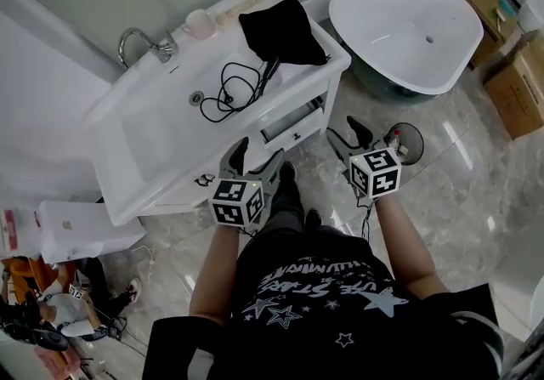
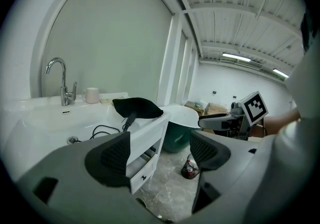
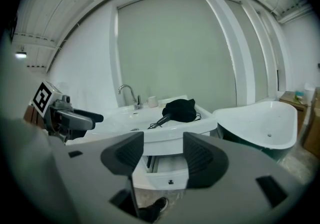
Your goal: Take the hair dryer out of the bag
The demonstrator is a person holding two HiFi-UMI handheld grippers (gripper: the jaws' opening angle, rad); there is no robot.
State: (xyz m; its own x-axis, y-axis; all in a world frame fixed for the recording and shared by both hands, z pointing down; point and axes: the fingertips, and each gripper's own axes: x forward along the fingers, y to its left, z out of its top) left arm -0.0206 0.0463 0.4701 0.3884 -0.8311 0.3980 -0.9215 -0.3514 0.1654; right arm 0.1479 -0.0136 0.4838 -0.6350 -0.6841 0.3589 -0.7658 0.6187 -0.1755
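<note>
A black bag (image 1: 283,30) lies on the right end of the white sink counter (image 1: 153,140). The hair dryer's dark handle (image 1: 270,72) pokes out of the bag toward the basin, and its black cord (image 1: 228,91) is coiled in the basin. Both grippers hang in front of the counter, well short of the bag. My left gripper (image 1: 260,151) is open with nothing between its jaws. My right gripper (image 1: 344,129) is open and empty too. The bag (image 2: 137,106) and handle (image 2: 129,120) show beyond the left jaws, and the bag (image 3: 181,109) beyond the right jaws.
A faucet (image 1: 140,42) and a cup (image 1: 200,23) stand at the counter's back. A drawer (image 1: 293,127) below the counter is pulled open. A white bathtub (image 1: 408,30) sits to the right, with cardboard boxes (image 1: 518,85) and a small bin (image 1: 406,142) on the floor.
</note>
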